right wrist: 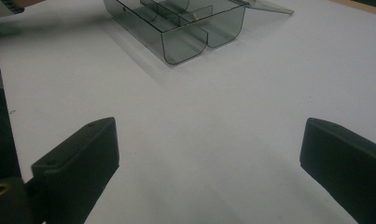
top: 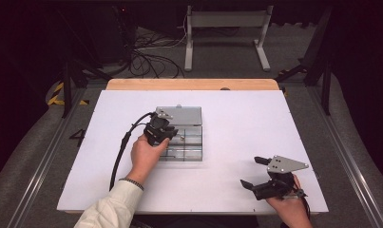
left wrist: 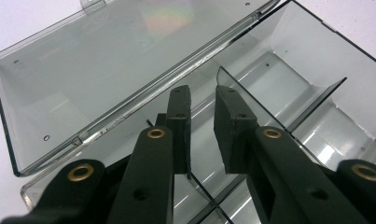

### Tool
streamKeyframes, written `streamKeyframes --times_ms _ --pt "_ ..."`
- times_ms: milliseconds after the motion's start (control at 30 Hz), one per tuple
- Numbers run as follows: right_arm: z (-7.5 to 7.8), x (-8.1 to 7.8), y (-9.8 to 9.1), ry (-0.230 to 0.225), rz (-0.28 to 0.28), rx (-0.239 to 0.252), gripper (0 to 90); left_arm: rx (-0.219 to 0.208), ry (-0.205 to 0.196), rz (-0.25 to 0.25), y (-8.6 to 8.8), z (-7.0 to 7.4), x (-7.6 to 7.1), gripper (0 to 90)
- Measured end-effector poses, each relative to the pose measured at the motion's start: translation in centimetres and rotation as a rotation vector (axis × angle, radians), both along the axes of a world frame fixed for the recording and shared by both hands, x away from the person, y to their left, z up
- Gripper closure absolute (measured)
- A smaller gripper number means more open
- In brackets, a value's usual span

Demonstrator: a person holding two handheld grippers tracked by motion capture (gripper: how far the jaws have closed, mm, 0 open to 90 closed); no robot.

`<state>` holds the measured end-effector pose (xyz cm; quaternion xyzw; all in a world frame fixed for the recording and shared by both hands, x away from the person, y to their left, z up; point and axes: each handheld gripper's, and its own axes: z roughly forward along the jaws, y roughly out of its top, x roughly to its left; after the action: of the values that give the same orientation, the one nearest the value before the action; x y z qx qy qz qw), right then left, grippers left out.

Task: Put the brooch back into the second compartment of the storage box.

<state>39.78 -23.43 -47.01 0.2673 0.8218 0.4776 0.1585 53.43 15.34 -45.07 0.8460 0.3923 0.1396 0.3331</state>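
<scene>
Jaws of the left gripper (left wrist: 202, 109) stand nearly together inside the clear compartment box (top: 189, 147), pinching nothing visible, just beside a thin divider (left wrist: 279, 100); its lid (top: 182, 115) lies open behind. The right gripper (top: 255, 172) rests well apart on the white table (top: 236, 118), jaws wide, empty. No writing is readable.

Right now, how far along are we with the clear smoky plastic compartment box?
Done: the clear smoky plastic compartment box stands open, its hinged lid laid back flat on the white table. In hand: the left gripper is lowered into the box, jaws nearly shut astride a thin clear divider; whether they pinch it I cannot tell. The right gripper rests open, apart. Left: whatever follows inside the box, probably closing the lid.
</scene>
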Motion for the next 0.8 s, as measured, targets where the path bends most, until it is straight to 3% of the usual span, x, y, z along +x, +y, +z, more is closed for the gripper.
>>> streamKeyframes --times_ms 167,667,800 --pt "0.0 0.0 0.0 0.000 0.000 0.000 5.0 -0.016 -0.014 -0.005 0.1 0.4 -0.3 71.5" --pt "0.0 0.0 0.0 0.000 -0.004 0.001 5.0 -0.064 -0.132 -0.042 0.5 3.1 -3.0 50.8" --pt "0.0 0.0 0.0 0.000 -0.004 0.001 5.0 -0.076 -0.148 -0.052 0.6 3.6 -3.6 47.9"
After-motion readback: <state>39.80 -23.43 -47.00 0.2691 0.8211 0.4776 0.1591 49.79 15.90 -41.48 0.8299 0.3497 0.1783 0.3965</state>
